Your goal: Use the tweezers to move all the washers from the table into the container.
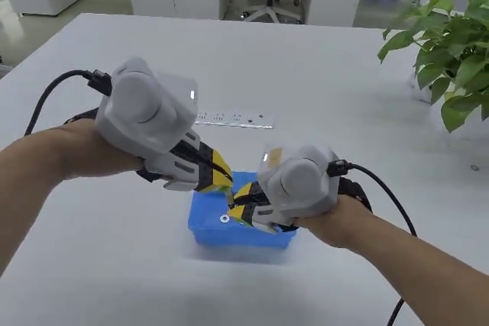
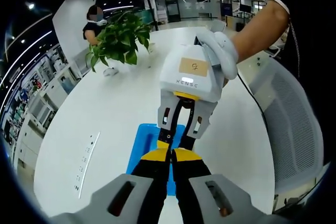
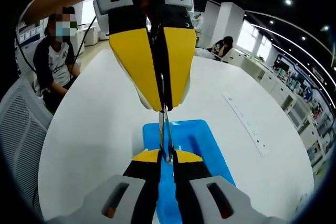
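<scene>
1. Tweezers [image 3: 164, 129]: thin bare metal, two slim prongs. In the right gripper view they narrowed toward the lower end and hung over the container [image 3: 199, 135].
2. Container: shallow blue rectangular tray sitting on the white table [image 1: 306, 74], directly under both grippers.
3. Washer [image 1: 224, 219]: one small silver ring seen in the head view. It lay flat on the container floor near the front wall.
4. Left gripper [image 3: 164, 106]: its yellow jaw pads were pressed together with the tweezers' upper part clamped between them. In its own view the tips met with no gap to speak of.
5. Right gripper [image 3: 167, 157]: yellow-tipped jaws were almost together, leaving a narrow slot. The tweezers' lower end sat in that slot and looked pinched from both sides. Contact at the very tip was too small to confirm.
6. The two grippers faced each other tip to tip above the container's middle. In the head view the left one sat higher and to the left, and the right one lower and nearer the tray's right side.
7. Whether the tweezer tips carried a washer could not be told, as the jaws hid them.
8. Also on the table: a white power strip [image 1: 233, 119] beyond the container, and a green plant [image 1: 454, 51] at the far right edge.
</scene>
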Motion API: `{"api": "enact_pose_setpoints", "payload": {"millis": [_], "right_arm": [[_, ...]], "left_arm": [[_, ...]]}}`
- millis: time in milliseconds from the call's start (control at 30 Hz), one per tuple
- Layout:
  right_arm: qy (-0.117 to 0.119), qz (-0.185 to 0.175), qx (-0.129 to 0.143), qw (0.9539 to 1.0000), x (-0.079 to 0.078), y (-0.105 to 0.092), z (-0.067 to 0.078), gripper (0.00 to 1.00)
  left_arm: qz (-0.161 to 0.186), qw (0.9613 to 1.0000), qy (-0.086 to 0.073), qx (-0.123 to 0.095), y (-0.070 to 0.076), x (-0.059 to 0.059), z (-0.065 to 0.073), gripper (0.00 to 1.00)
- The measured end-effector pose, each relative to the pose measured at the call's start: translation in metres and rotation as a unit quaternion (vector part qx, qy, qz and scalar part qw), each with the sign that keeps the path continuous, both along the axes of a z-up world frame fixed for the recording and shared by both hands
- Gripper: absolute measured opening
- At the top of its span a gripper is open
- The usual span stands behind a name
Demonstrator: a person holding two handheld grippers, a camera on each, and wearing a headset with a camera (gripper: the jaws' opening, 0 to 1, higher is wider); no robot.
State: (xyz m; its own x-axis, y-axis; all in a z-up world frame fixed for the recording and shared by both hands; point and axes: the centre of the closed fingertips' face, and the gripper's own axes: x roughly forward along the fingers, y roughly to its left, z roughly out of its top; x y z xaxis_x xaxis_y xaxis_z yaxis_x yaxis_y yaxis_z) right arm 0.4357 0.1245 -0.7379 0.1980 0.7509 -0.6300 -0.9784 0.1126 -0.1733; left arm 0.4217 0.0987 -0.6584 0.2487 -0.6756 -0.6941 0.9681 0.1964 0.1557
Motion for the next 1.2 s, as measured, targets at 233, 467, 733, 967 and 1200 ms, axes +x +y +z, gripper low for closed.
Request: {"api": "enact_pose_setpoints", "payload": {"millis": [233, 467, 733, 967, 1200], "right_arm": [[0.029, -0.022, 0.008, 0.9993, 0.009, -0.003, -0.011, 0.1], [0.041, -0.031, 0.008, 0.9986, 0.013, -0.005, -0.017, 0.1], [0.042, -0.033, 0.002, 0.9986, 0.017, -0.009, -0.025, 0.11], [0.049, -0.034, -0.003, 0.9982, 0.019, -0.011, -0.033, 0.11], [0.047, -0.036, -0.003, 0.9982, 0.019, -0.013, -0.032, 0.12]], "left_arm": [[0.004, 0.9998, 0.015, -0.009, -0.005, 0.009, -0.01, 0.05], [0.003, 0.9997, 0.022, -0.01, -0.005, 0.014, -0.016, 0.05], [-0.004, 0.9995, 0.032, -0.009, -0.009, 0.02, -0.024, 0.05], [-0.011, 0.9991, 0.041, -0.004, -0.01, 0.022, -0.03, 0.05], [-0.013, 0.999, 0.043, -0.002, -0.01, 0.021, -0.03, 0.05]]}}
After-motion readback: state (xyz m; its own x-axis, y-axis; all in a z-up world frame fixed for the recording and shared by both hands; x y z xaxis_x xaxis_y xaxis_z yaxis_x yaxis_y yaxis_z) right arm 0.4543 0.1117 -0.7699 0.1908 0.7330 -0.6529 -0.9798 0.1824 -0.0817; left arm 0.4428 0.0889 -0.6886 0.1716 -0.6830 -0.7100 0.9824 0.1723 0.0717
